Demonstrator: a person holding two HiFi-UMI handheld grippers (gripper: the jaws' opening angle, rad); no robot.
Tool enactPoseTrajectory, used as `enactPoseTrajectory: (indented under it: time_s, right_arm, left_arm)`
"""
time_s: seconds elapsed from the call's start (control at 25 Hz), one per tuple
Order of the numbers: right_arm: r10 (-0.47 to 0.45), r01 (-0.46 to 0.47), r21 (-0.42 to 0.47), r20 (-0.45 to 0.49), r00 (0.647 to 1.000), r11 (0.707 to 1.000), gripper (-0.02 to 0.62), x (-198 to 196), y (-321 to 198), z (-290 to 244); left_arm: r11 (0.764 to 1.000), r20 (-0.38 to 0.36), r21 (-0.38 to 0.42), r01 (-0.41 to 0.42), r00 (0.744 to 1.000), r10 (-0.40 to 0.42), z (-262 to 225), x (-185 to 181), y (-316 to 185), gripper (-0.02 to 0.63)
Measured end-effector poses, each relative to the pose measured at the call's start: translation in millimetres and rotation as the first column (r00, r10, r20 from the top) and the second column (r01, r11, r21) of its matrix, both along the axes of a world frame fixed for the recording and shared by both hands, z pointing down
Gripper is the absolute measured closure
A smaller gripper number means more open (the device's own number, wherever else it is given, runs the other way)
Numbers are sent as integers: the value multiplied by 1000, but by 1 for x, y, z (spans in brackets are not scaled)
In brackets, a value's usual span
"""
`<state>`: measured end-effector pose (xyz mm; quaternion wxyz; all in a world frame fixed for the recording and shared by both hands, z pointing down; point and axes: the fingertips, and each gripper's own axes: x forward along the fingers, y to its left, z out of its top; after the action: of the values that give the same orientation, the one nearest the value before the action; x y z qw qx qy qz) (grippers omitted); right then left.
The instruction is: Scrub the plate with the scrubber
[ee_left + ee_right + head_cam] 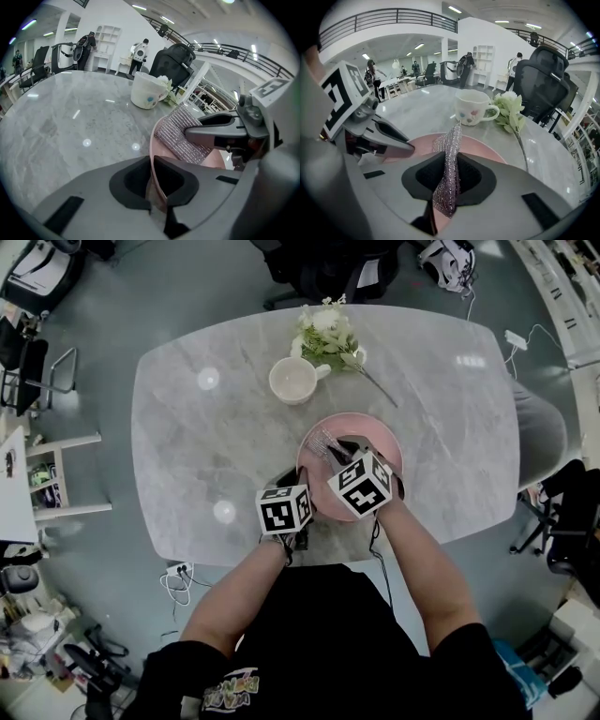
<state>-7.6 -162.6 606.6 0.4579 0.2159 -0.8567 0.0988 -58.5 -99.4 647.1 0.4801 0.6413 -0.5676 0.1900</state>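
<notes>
A pink plate [382,438] lies on the grey marble table [197,442] in front of me. My left gripper [302,484] is at the plate's near-left side; in the left gripper view its jaws [151,176] are shut on the thin pink plate rim [152,140]. My right gripper [343,450] hangs over the plate, shut on a silvery woven scrubber [449,159] that sticks up between its pads. The scrubber [180,131] rests on or just above the plate's inside [485,149]; which of the two I cannot tell. The two grippers sit close side by side.
A white cup [293,381] with small prints stands behind the plate, and a sprig of white flowers [328,334] lies next to it. Office chairs, desks and several people are around the table.
</notes>
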Motion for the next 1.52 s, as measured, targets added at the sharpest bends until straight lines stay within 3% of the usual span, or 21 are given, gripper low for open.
enactPoseTrajectory:
  time_s: [0.36, 0.92, 1.52]
  right_arm:
    - [-36, 42, 50, -118, 992, 998, 517, 8, -21, 14]
    - [70, -44, 130, -207, 976, 991, 517, 51, -56, 14]
    - [169, -131, 158, -254, 952, 979, 518, 115, -61, 7]
  left_arm:
    - [1000, 9, 7, -12, 1000, 12, -1, 0, 0, 571]
    - [1000, 6, 9, 1, 1000, -1, 0, -2, -1, 571]
    - [1000, 13, 15, 14, 1000, -14, -1, -2, 0, 572]
